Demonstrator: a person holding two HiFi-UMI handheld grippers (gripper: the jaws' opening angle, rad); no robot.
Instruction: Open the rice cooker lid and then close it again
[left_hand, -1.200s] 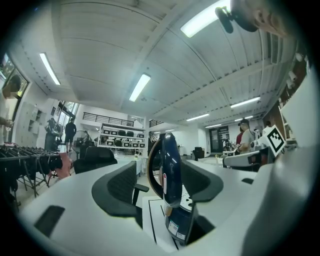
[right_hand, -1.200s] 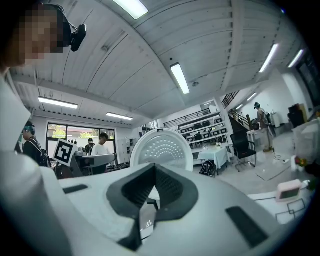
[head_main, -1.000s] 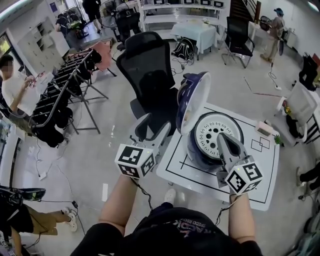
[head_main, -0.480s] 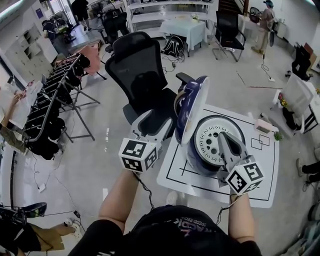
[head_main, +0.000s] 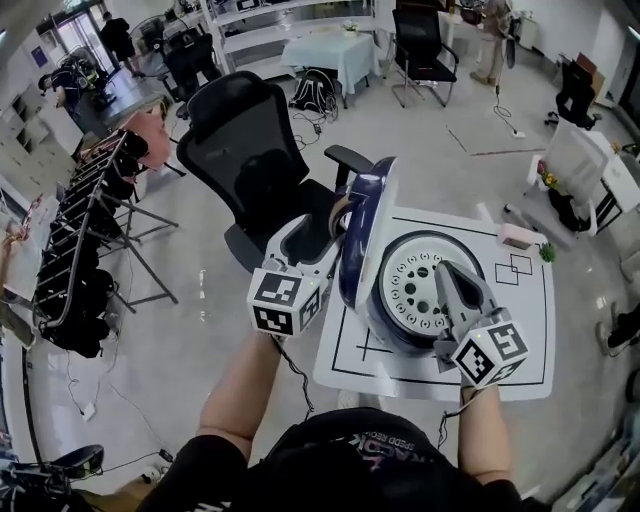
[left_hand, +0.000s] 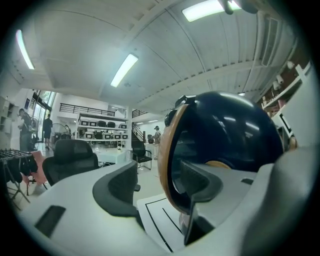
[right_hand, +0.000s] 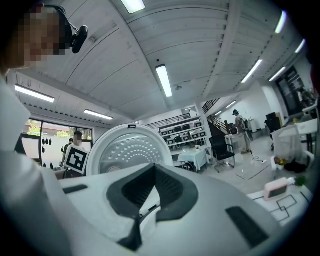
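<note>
Since 1 second ago my left tongs have closed in from the side on the back of the raised lid, where there was clear floor between them before. My right tongs have shifted only a little over the cooker's mouth. The lid itself stands as upright as it did then. The round dark blue rice cooker sits on the white bench marked with black lines, near its left edge. A black mesh office chair stands on the floor just behind it. The lid is a glossy navy dome with a tan rim, swung fully up at the cooker's left side. From above I see it almost edge-on. A white perforated disc shows in the open mouth. In the left gripper view the left tongs are spread wide. The lid's tan rim lines up with the gap and the dark dome fills the space behind the right-hand pad, but I cannot tell whether either pad touches it. The right tongs are pressed together with nothing between them, their tips over the perforated disc.
</note>
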